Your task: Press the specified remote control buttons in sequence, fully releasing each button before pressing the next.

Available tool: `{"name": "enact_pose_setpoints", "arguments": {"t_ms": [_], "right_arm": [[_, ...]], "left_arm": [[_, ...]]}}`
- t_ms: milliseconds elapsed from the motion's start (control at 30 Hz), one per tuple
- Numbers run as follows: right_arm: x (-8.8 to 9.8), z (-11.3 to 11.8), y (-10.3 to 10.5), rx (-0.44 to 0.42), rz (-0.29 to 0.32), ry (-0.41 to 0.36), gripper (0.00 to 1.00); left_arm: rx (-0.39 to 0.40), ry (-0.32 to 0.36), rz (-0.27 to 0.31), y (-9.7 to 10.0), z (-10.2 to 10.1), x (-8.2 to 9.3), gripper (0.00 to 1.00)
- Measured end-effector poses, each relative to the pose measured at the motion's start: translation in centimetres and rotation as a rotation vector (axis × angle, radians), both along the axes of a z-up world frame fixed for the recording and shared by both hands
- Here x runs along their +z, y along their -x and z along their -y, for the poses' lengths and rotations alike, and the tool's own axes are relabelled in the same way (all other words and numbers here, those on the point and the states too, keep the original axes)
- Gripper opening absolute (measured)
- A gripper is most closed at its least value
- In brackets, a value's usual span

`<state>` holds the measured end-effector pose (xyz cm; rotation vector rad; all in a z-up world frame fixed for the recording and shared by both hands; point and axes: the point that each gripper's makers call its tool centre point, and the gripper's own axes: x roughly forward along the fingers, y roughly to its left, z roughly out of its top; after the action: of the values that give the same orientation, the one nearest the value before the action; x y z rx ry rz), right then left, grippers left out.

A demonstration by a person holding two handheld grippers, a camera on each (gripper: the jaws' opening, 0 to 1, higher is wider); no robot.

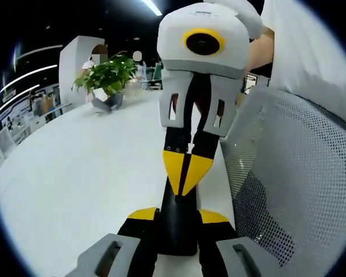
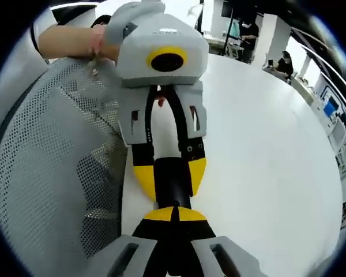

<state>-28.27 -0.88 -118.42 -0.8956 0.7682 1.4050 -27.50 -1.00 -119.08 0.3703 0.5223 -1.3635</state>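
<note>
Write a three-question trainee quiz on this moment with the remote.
1. True or false: the left gripper grips the black remote between its jaws.
2. The right gripper has its jaws: A) spread wide; B) shut, tips together above the remote; C) closed around a cup.
3. Fill in: at the far side of the white table stands a potted ___.
Key: 1 true; 2 B; 3 plant.

remote [image 1: 177, 222] buttons hidden, chair [image 1: 300, 173] cut off
</note>
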Motion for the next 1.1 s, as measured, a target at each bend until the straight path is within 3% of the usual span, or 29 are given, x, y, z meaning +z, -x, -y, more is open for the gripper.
{"name": "enact_pose_setpoints", "arguments": {"t_ms": [233,467,667,733,867,1100], "right_arm": [[0.0,0.1,-0.2,-0.007,0.012,0.002,0.0],[0.2,0.1,-0.4,-0.09,-0.05,-0.074,0.0],[0.3,-1.2,-0.3,0.005,-0.058,-0.078,0.0],[0.3,-1.8,0.1,-0.018,-0.088,-0.105,0.0],[0.3,-1.7,0.2,0.016,-0.037,-0.074,0.0],[0.3,-1.1,-0.3,-0.019,-0.056,-0.085,0.0]], "left_arm": [[-0.002,-0.01,0.012,0.0,0.0,0.0,0.25],[0.008,-0.014,-0.014,-0.1,0.1,0.1,0.25],[-0.039,-0.096,-0.001,0.1,0.1,0.0,0.25],[-0.038,-0.101,-0.005,0.1,0.1,0.0,0.25],[-0.027,-0.096,-0.018,0.1,0.0,0.0,0.25],[-0.035,-0.139,0.0,0.0,0.1,-0.1,0.24]]}}
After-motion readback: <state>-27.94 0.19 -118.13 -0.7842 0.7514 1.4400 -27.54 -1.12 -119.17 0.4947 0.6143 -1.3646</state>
